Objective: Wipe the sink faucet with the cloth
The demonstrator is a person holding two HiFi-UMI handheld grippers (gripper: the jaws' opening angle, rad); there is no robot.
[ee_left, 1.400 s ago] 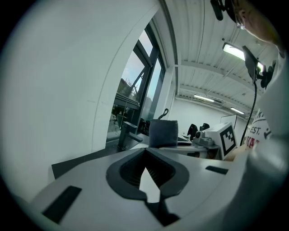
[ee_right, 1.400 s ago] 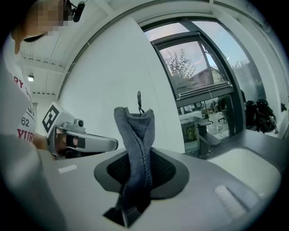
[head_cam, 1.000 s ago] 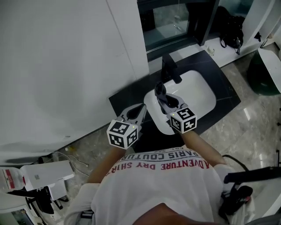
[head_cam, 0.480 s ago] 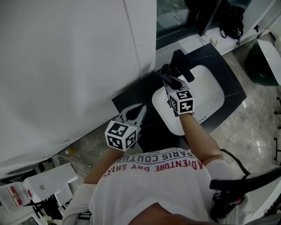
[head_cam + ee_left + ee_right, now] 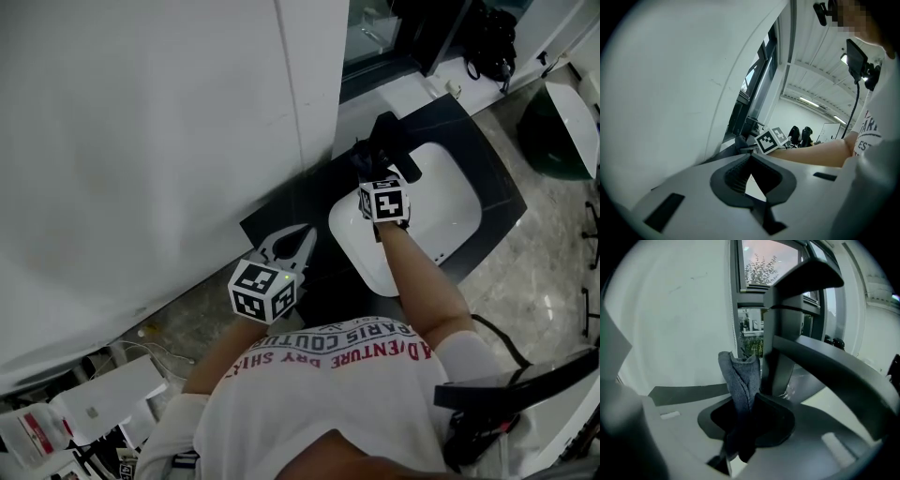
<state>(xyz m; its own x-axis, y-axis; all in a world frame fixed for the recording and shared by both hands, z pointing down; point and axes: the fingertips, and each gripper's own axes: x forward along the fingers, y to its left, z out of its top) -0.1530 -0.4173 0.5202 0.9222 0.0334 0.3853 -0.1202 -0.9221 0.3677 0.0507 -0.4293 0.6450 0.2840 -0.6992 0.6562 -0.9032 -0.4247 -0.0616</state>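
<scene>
Wall (image 5: 670, 310) close at left, faucet (image 5: 777, 333) dead ahead — cloth (image 5: 740, 378) clenched in right gripper (image 5: 746, 397) jaws, just beside faucet; left gripper (image 5: 750, 158) jaws closed, empty.

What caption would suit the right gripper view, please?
Right gripper pinches a grey cloth beside the dark faucet.

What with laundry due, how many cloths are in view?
1. The grey cloth is clamped in the right gripper, close beside the black faucet. Others may be hidden behind the person.

Faucet (image 5: 780, 348) base behind the right gripper (image 5: 740, 401)
</scene>
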